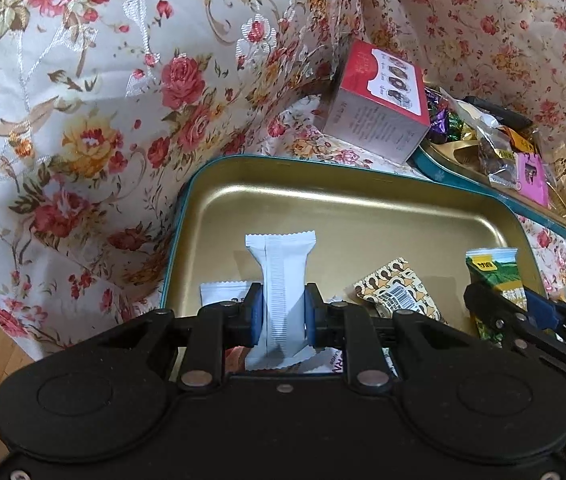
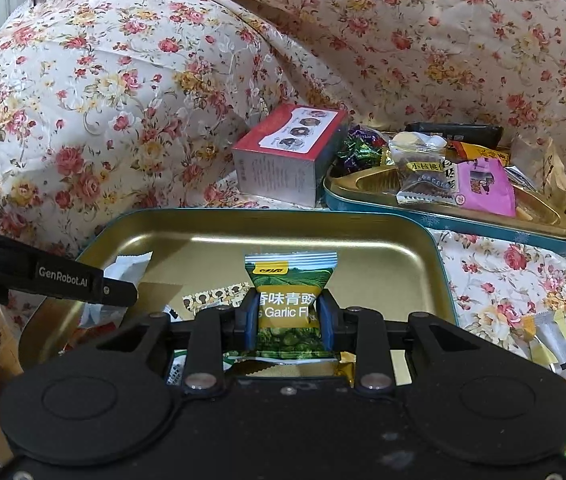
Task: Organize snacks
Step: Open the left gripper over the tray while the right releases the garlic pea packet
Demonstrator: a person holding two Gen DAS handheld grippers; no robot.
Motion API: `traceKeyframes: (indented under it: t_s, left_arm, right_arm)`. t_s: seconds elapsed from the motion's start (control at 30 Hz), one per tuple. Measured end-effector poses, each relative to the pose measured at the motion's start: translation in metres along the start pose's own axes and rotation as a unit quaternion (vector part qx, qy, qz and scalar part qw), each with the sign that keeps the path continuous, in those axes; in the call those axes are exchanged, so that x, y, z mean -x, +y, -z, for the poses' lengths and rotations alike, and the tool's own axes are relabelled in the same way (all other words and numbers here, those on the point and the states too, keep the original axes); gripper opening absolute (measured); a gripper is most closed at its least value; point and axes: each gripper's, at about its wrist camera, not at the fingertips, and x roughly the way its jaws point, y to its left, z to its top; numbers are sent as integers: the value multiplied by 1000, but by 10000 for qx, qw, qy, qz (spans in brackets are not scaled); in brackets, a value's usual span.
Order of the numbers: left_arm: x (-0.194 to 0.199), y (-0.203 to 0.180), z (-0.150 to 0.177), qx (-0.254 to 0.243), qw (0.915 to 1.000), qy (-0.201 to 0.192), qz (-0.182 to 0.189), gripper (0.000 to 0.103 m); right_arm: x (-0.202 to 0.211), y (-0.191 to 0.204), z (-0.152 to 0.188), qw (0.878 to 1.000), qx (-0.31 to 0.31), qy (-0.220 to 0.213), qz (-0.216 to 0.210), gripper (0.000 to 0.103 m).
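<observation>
A gold inside and a teal outer wall are shown by the near tin tray [image 1: 219, 184]. White is seen on the ridged packet [image 1: 281, 272], green and yellow on the garlic pea packet [image 2: 289, 304]. The box [image 2: 287, 152] is coloured red and grey. The cloth [image 2: 123, 80] is printed cream with red and yellow roses. Blue pads [image 2: 325, 320] are set in black grippers.

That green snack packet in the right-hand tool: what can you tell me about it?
The green packet is a small sealed pouch of glossy film with crimped ends. It shows green fields at the top, a yellow band with Chinese characters and the word "Garlic", and green peas below. The right gripper has its jaws shut on its middle, pinching it into a waist, upright over the gold tray.
</observation>
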Motion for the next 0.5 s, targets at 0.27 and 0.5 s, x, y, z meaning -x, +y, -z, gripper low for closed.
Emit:
traceKeyframes:
  t_s: [0.27,0.5]
  left_arm:
    - [4,0,-2,-64,9999,-50,128,33]
    - [5,2,-2,-25,9999,-26,137,33]
  right_arm:
    - [-4,3,-2,10000,15,27,16,32]
    - [-7,1,-1,9999,-32,80,70,32]
